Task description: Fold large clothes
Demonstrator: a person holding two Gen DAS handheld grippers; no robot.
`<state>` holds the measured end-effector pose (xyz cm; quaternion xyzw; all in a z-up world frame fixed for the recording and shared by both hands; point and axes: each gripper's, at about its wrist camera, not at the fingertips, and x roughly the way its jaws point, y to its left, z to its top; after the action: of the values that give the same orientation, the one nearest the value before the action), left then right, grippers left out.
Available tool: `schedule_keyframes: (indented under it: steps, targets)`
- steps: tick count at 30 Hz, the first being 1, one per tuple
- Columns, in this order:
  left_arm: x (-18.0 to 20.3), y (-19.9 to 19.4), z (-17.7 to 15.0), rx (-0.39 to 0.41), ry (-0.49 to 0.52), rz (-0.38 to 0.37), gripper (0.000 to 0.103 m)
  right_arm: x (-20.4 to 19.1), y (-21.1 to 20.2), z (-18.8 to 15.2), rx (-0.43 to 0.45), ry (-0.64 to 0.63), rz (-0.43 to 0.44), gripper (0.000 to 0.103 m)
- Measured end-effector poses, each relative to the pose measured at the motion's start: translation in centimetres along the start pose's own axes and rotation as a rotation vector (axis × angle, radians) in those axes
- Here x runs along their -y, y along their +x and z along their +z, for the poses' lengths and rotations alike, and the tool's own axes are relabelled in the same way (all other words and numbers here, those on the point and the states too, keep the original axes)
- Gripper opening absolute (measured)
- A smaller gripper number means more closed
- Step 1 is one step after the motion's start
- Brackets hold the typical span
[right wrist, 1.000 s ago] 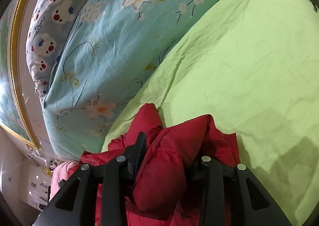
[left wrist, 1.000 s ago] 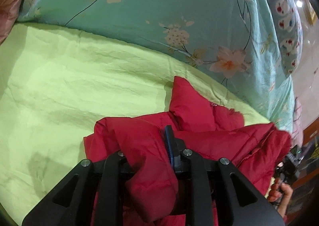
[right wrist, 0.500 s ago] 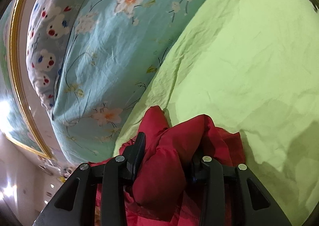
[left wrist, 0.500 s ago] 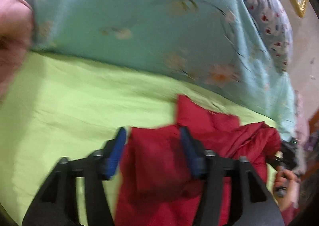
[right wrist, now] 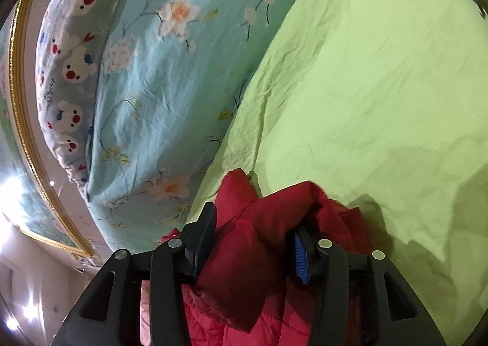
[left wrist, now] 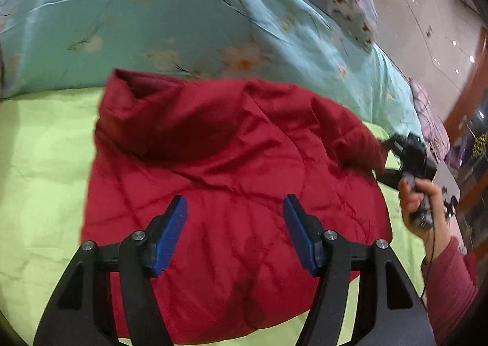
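A red quilted jacket (left wrist: 231,163) lies spread on the lime green bed sheet (left wrist: 39,163). My left gripper (left wrist: 233,218) is open and empty, hovering above the jacket's near part. My right gripper (right wrist: 254,239) is shut on a bunched fold of the red jacket (right wrist: 259,233). In the left wrist view the right gripper (left wrist: 408,156) grips the jacket's far right corner, held by a hand in a red sleeve.
A turquoise floral duvet (left wrist: 152,10) is piled along the far side of the bed. A pillow with a white animal print (right wrist: 70,50) lies beyond it. The green sheet (right wrist: 381,86) stretches to the right of the jacket.
My left gripper has let go of the jacket, opened and pulled back above it. The jacket now lies spread out wider. The right gripper stays shut on its fold.
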<state>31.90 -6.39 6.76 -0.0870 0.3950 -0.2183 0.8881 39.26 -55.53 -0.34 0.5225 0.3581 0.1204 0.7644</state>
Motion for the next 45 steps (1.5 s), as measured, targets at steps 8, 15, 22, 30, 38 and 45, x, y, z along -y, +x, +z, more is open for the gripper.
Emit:
schedule_keyframes:
  steps: [8,15,22,30,38,45]
  targets:
    - [1.1,0.6,-0.2,-0.004,0.007,-0.024,0.064,-1.4,-5.1,0.6,0.148,-0.117,-0.128,0.065]
    - [4.4,1.1,-1.6,-0.013,0.111,-0.012,0.064,-7.3,-3.7,-7.9,0.109,-0.542,-0.204,0.062]
    - [5.6,4.3,-2.1,-0.052,0.197,0.112,0.064,-11.4,3.0,-17.4,-0.05,-1.024,-0.363,0.05]
    - [1.0,9.4,0.8,-0.114,0.101,0.3,0.066,-10.9,10.1,-16.2,-0.08,-1.088,-0.555,0.047]
    - [-4.1,12.0,3.7,-0.128,0.006,0.415,0.066,-10.0,13.3,-10.5,-0.074,-0.931,-0.554,0.051]
    - [-9.1,13.6,4.5,-0.121,-0.123,0.409,0.092,-7.3,14.4,-5.5,-0.039,-0.73,-0.51,0.052]
